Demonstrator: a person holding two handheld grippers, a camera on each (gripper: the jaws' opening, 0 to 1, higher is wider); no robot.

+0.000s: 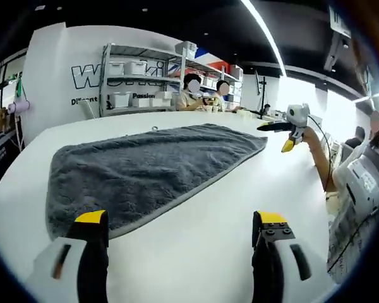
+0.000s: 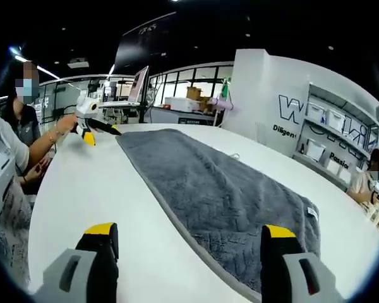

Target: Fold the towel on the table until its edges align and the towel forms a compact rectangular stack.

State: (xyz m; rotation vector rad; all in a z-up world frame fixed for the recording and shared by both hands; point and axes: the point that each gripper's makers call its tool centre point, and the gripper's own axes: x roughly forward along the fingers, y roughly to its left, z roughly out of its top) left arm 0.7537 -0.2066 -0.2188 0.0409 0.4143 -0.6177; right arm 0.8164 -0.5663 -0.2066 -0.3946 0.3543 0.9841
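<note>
A grey towel (image 1: 151,170) lies spread flat and unfolded on the white table (image 1: 208,246). In the left gripper view my left gripper (image 1: 181,221) is open over bare table, just short of the towel's near edge. My right gripper (image 1: 273,137) hovers, jaws apart, at the towel's far right corner. In the right gripper view the towel (image 2: 221,196) runs away from me, and my right gripper (image 2: 189,230) is open with the towel's near corner between and under its jaws. My left gripper (image 2: 103,136) is open at the far end, held by a hand.
The white table (image 2: 82,189) has wide bare room beside the towel. A metal shelf with white bins (image 1: 139,82) stands behind it, with people seated nearby (image 1: 205,95). A person's arm and sleeve (image 1: 354,164) are at the table's right side.
</note>
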